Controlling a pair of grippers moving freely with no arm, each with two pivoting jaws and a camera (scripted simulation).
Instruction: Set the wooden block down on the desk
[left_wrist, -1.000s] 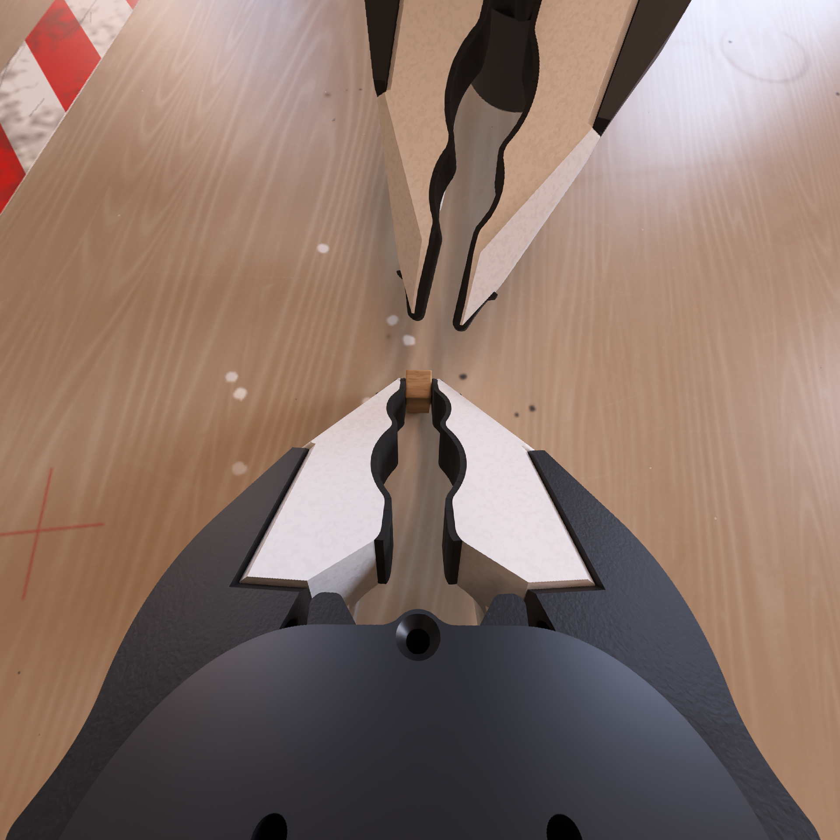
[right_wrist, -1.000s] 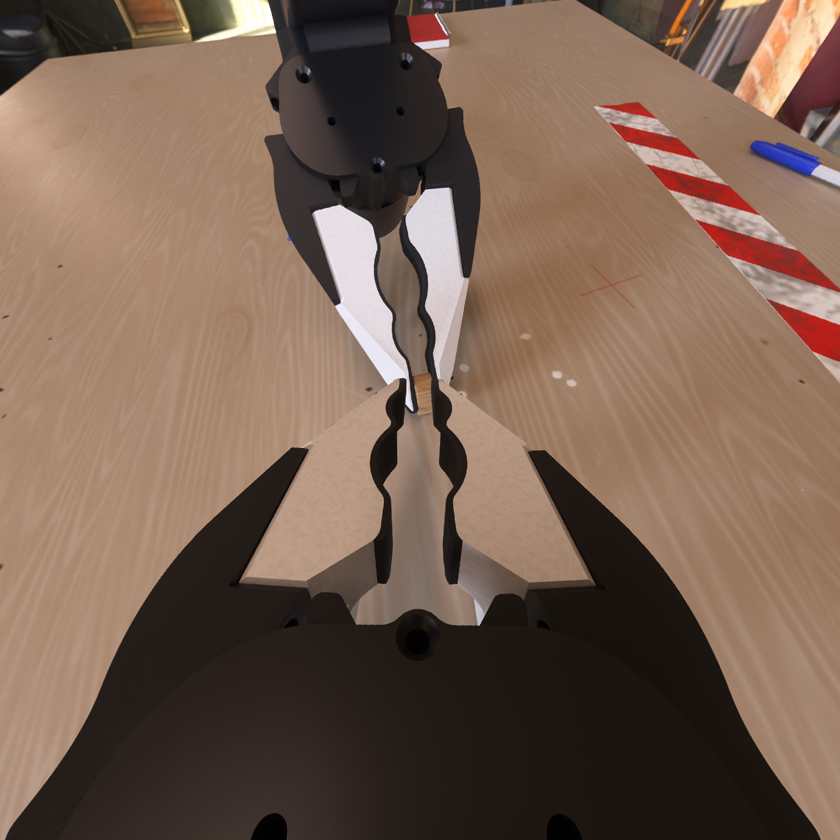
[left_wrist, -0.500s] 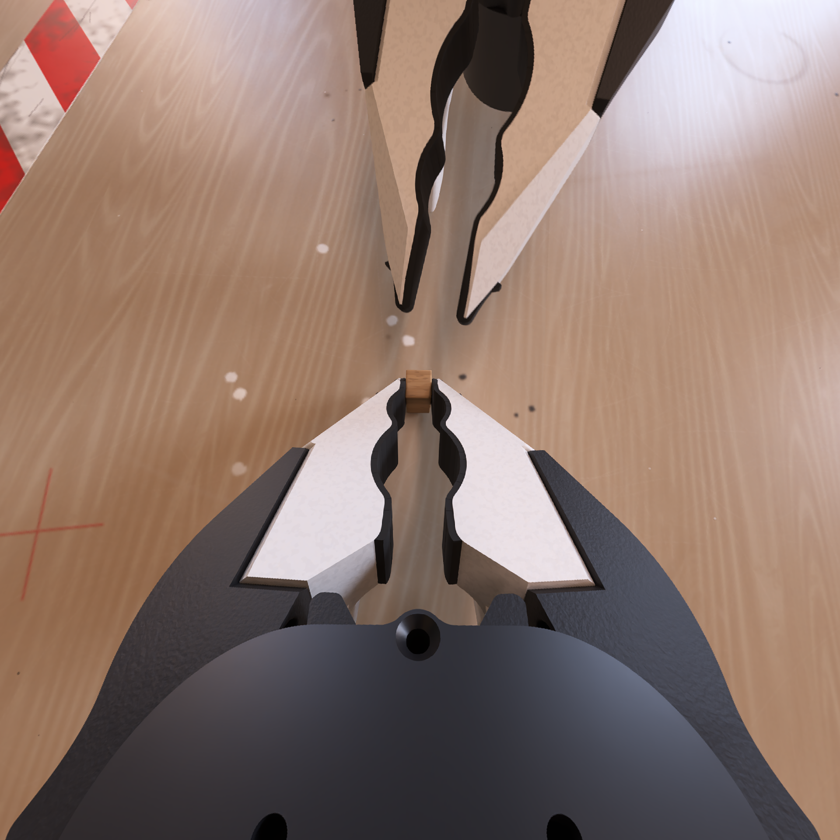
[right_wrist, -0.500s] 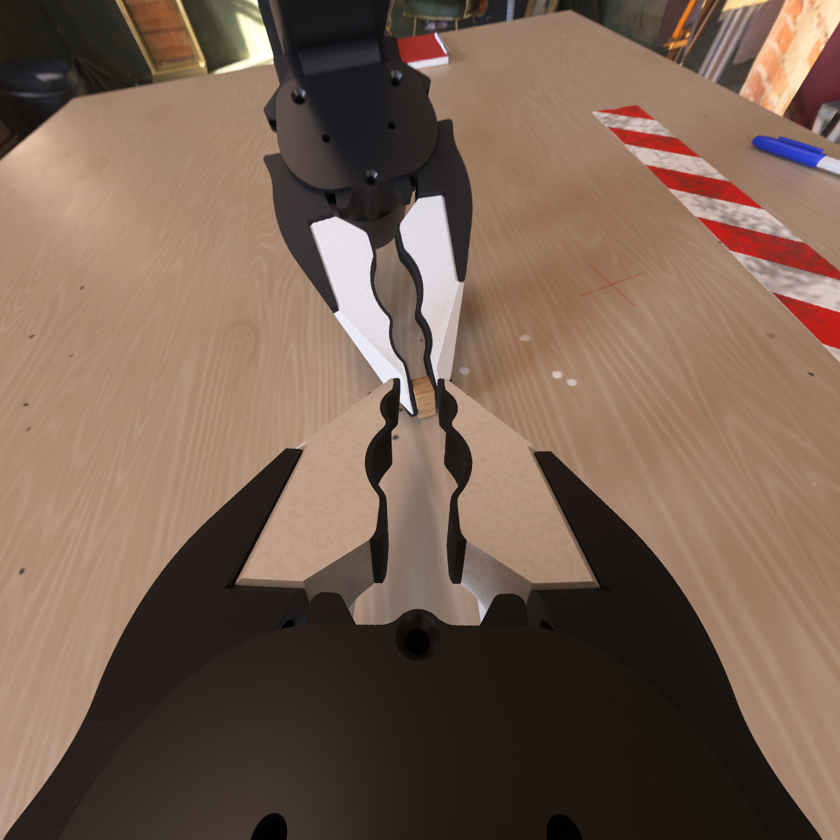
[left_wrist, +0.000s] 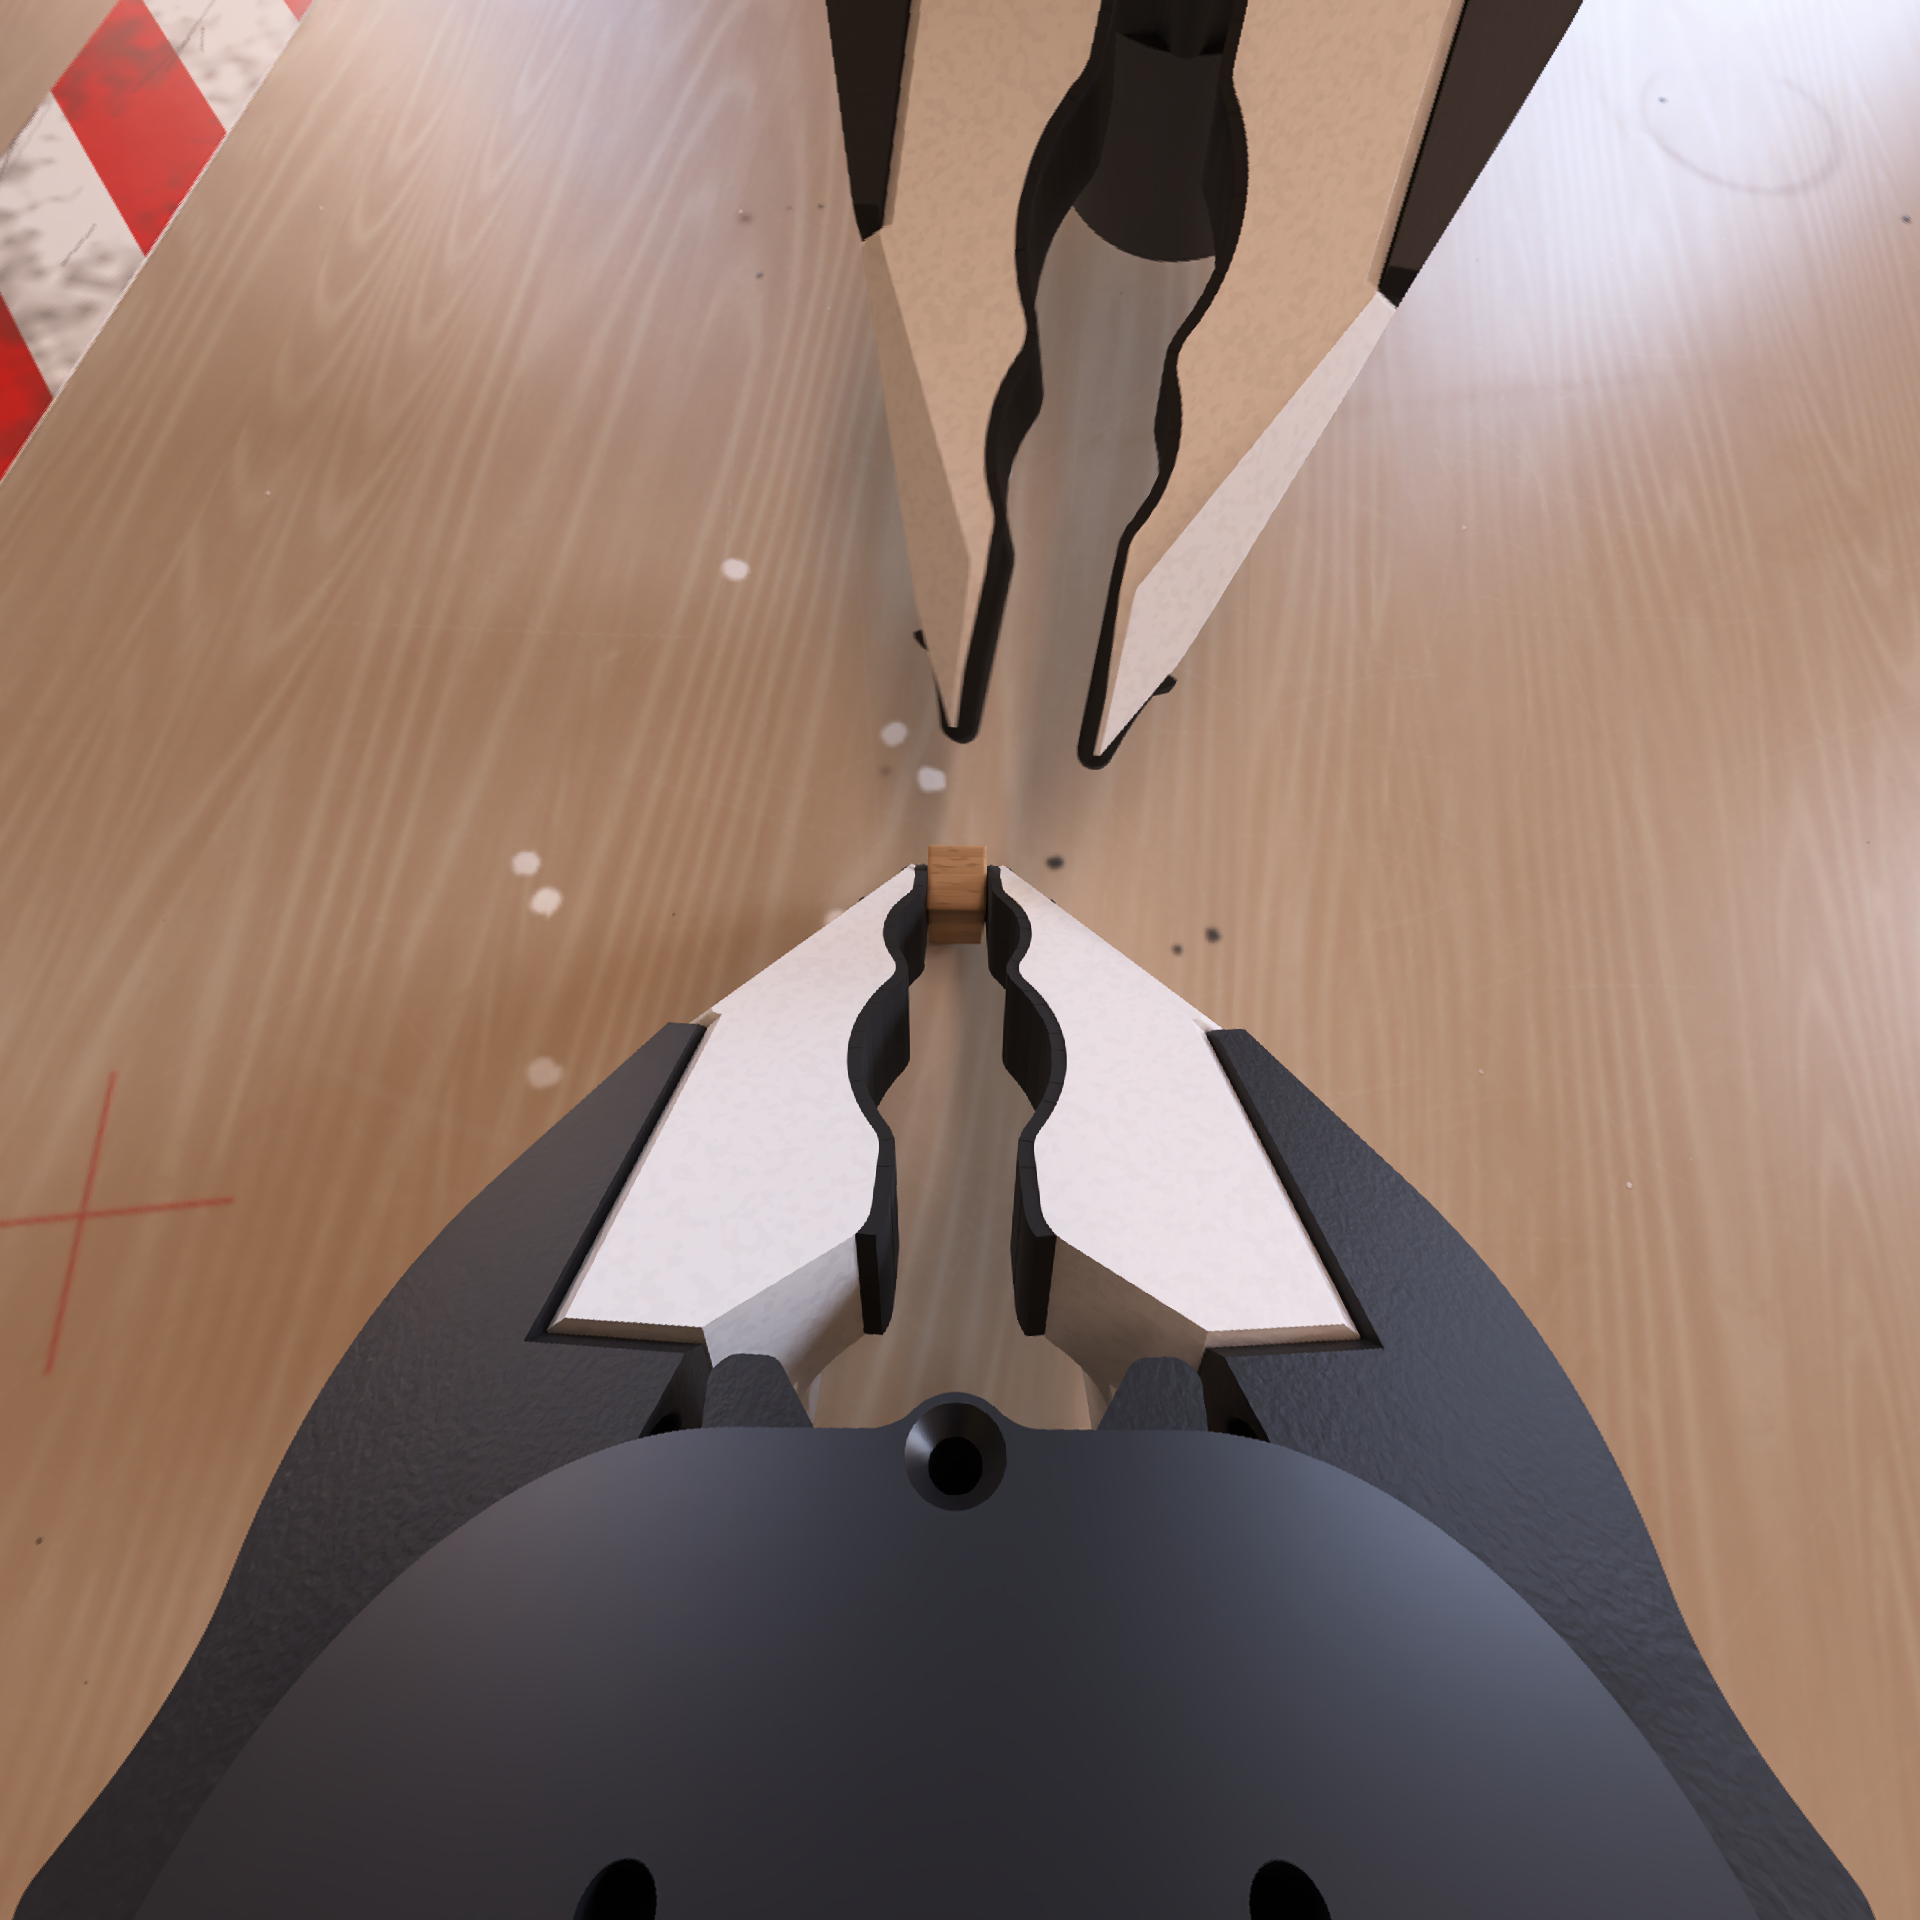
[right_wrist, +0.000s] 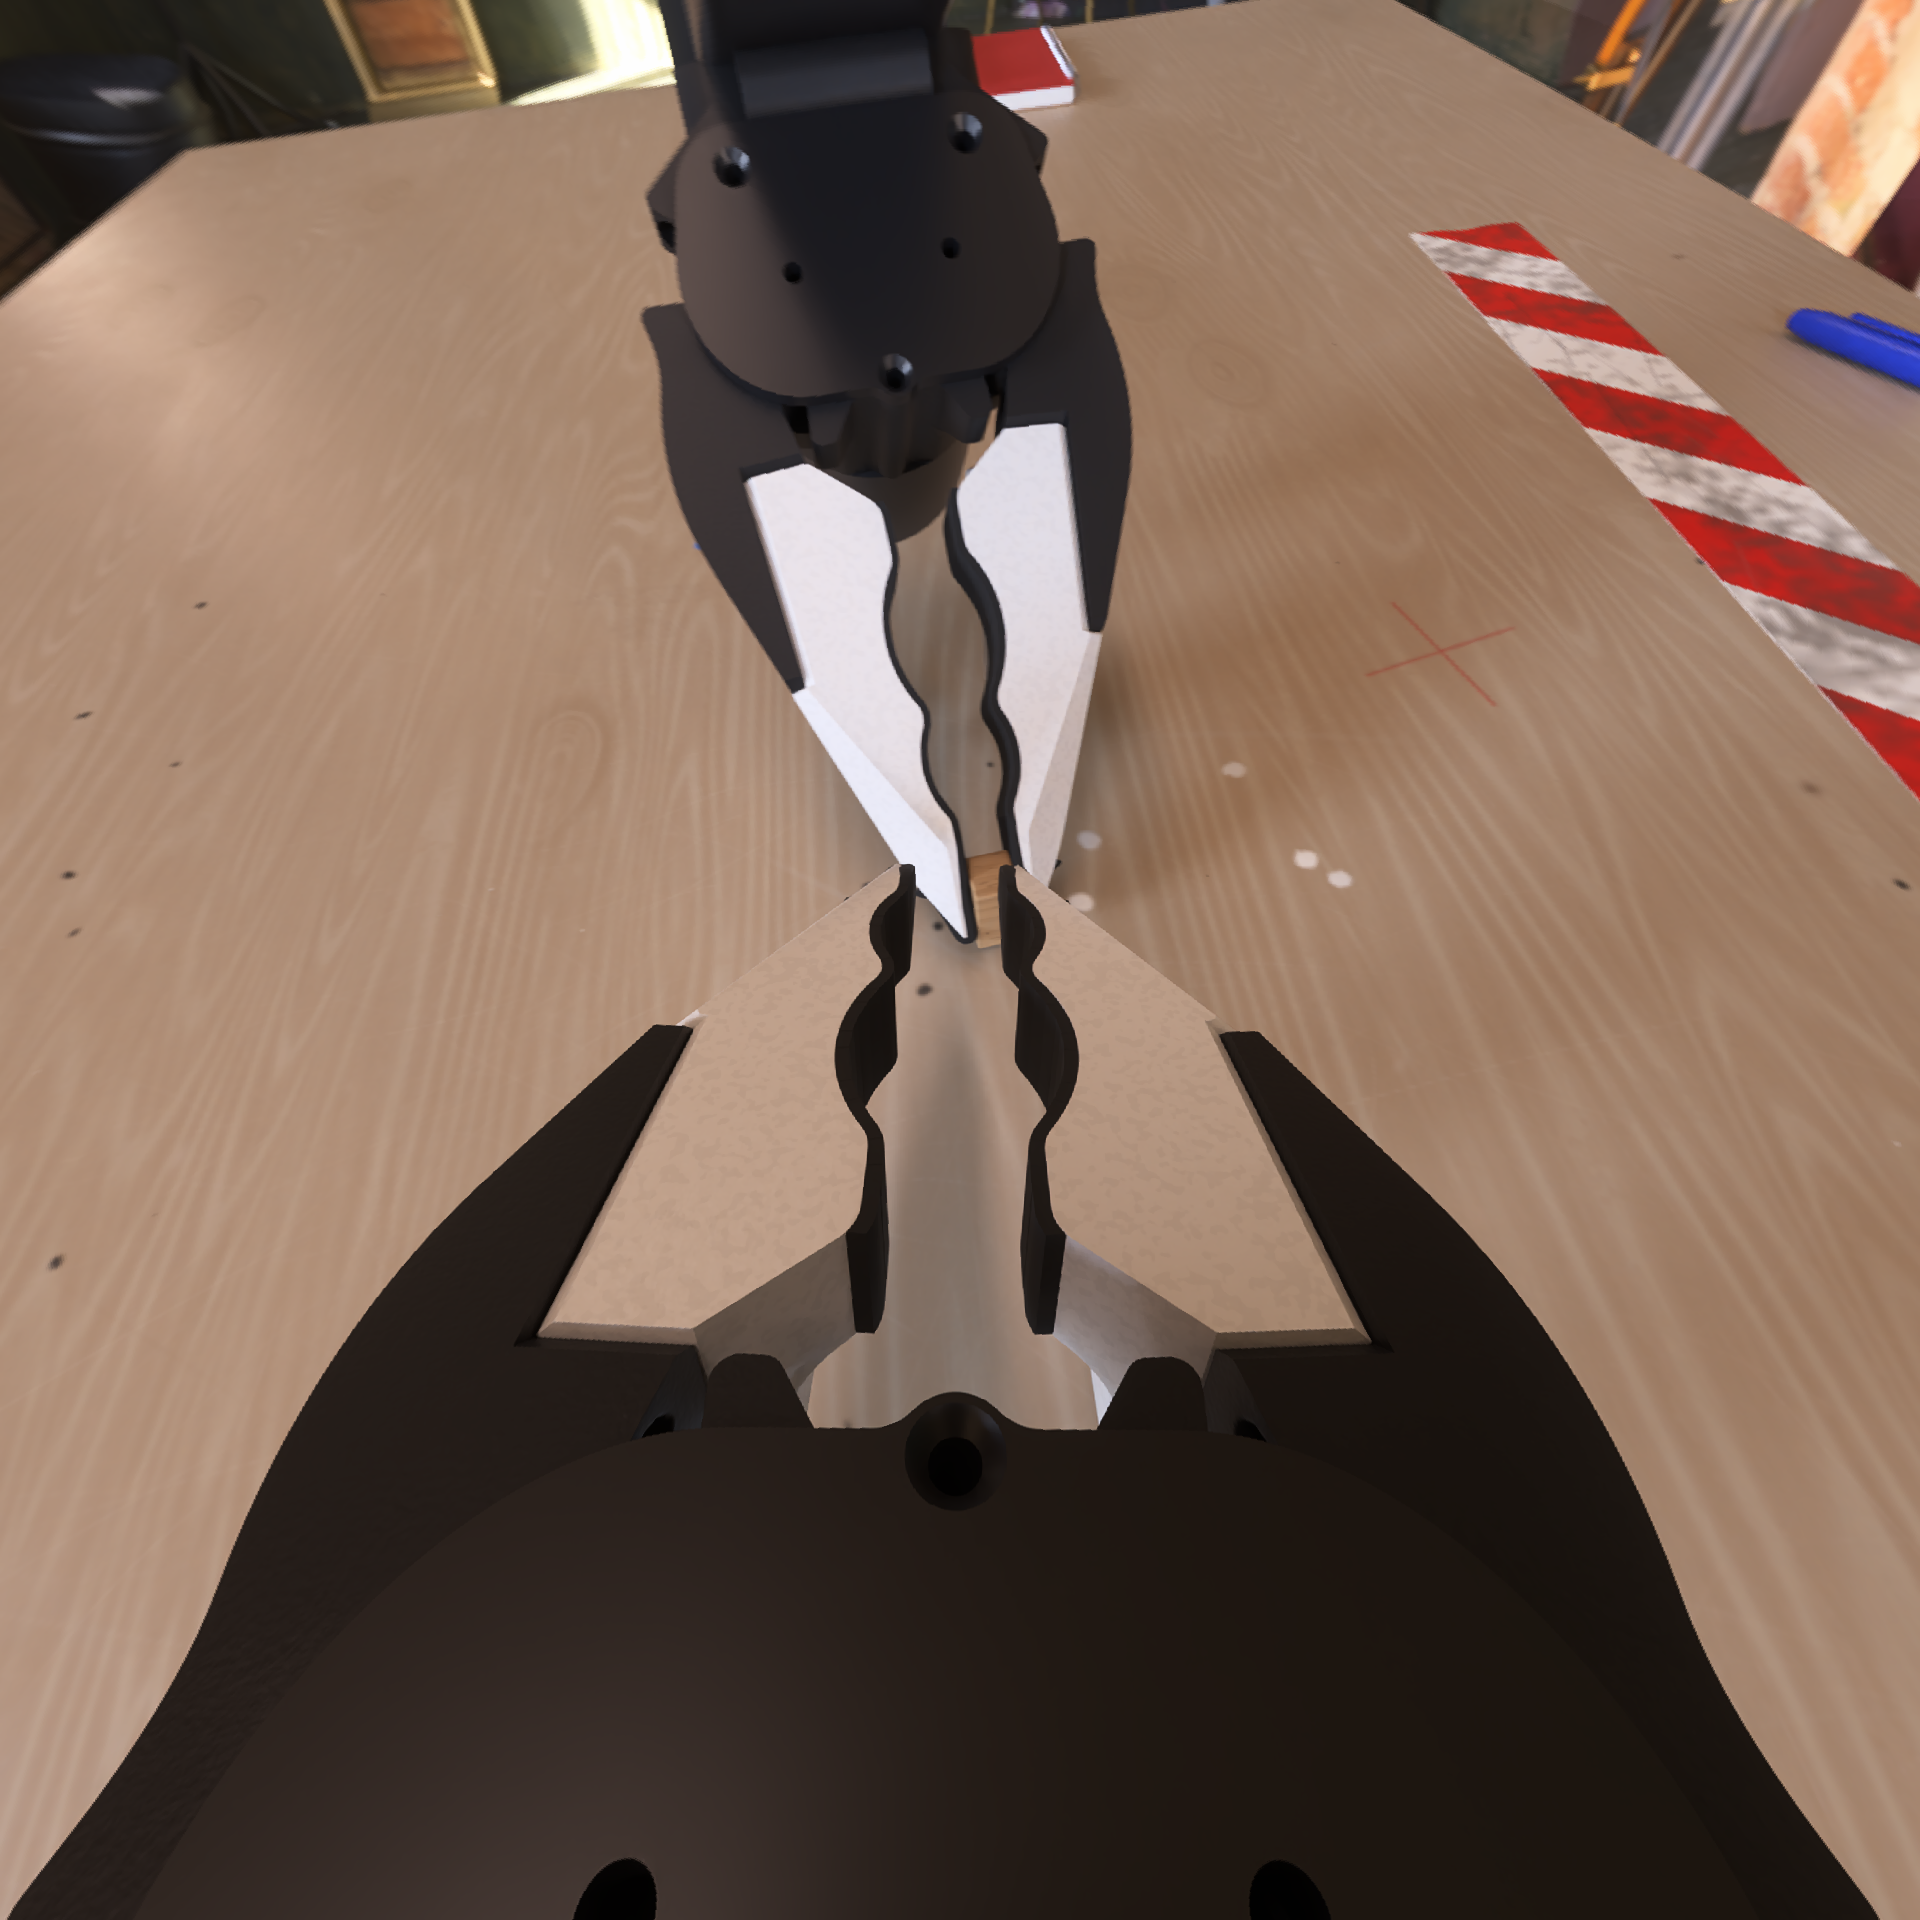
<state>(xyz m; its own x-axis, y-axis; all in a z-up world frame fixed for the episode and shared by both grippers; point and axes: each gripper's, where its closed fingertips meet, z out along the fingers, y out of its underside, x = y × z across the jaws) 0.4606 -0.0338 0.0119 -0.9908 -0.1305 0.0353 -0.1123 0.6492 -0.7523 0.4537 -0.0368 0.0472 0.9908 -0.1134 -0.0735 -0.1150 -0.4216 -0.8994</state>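
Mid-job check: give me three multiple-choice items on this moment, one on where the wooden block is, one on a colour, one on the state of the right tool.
1. Where is the wooden block?
A. Lying on the striped tape
B. Between the left tool's fingertips
C. Beside the red notebook

2. What colour is the marker near the desk's edge?
A. Green
B. Black
C. Blue

3. How does the right tool stand?
A. Open, holding nothing
B. Shut on the block
C. Shut on the marker

Answers: 1 B, the left tool pinches the block at its tips. 2 C, the right wrist view shows its blue body. 3 A, a clear gap shows between its fingertips, apart from the block.
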